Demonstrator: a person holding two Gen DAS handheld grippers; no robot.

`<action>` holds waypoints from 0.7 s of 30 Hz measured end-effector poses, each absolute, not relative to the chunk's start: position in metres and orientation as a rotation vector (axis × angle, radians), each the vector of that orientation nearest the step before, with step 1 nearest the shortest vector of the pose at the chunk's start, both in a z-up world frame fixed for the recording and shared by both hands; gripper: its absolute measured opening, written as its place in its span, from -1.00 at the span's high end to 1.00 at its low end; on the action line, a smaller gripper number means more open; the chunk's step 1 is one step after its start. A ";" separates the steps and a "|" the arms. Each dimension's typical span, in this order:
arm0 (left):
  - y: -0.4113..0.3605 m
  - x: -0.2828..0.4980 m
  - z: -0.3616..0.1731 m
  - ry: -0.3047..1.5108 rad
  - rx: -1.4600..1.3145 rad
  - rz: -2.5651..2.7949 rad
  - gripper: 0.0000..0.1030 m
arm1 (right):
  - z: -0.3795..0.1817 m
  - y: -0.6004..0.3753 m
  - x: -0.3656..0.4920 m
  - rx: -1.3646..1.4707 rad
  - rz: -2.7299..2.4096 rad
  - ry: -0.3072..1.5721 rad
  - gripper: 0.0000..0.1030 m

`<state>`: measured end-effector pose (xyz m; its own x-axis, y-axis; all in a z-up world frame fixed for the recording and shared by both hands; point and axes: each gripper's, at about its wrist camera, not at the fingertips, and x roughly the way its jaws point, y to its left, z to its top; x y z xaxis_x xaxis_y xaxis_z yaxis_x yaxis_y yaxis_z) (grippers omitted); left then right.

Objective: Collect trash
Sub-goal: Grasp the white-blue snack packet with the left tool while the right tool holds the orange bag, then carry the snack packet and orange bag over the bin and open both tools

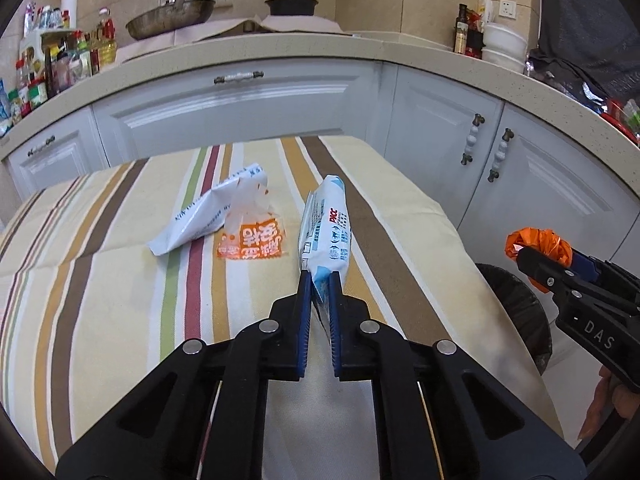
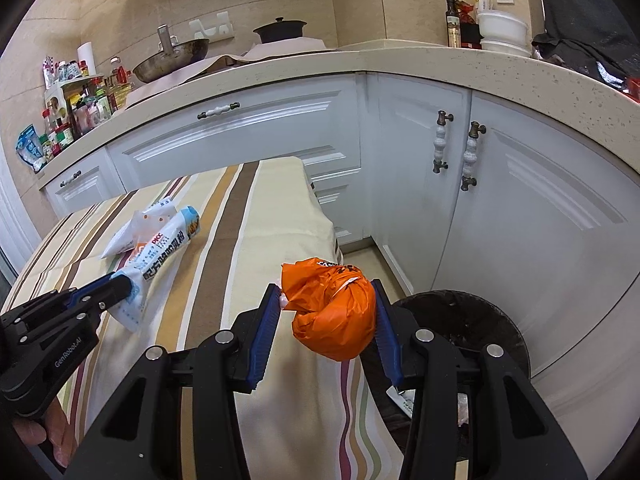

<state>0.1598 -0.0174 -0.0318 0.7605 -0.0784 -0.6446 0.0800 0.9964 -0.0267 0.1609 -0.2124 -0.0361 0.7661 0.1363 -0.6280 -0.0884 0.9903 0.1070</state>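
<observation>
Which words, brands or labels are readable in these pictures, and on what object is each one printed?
"PICC": on the white-and-blue packet in the left claw.
"DAS": on the right claw's body.
"GenRobot.AI": on the left claw's body.
Large Chinese characters on the orange-and-clear bag: upside down, not readable with confidence.
Small print on the packets and the orange bag: too small.

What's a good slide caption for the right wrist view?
Right hand-held gripper clamps crumpled orange bag beside the dark trash bin.
</observation>
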 end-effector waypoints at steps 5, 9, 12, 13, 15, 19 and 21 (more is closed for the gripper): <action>-0.020 0.151 -0.019 0.667 -0.004 -0.098 0.84 | -0.031 -0.220 0.154 0.077 0.108 0.670 0.13; -0.027 0.143 -0.007 0.637 -0.003 -0.115 0.84 | -0.024 -0.227 0.145 0.074 0.085 0.647 0.13; -0.038 0.137 0.001 0.615 0.003 -0.138 0.85 | -0.019 -0.236 0.138 0.072 0.059 0.629 0.13; -0.043 0.135 0.003 0.609 0.008 -0.149 0.85 | -0.018 -0.240 0.136 0.073 0.049 0.623 0.13; -0.053 0.132 0.006 0.604 0.017 -0.171 0.85 | -0.015 -0.249 0.130 0.076 0.027 0.612 0.13; -0.081 0.128 0.009 0.598 0.037 -0.223 0.85 | -0.012 -0.268 0.119 0.079 -0.023 0.596 0.13; -0.095 0.127 0.009 0.594 0.049 -0.247 0.85 | -0.011 -0.279 0.114 0.082 -0.050 0.591 0.13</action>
<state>0.1271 -0.0948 0.0093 0.8001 -0.2160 -0.5596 0.2440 0.9694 -0.0252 0.1145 -0.2791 -0.0107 0.8295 -0.0238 -0.5581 0.0705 0.9956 0.0625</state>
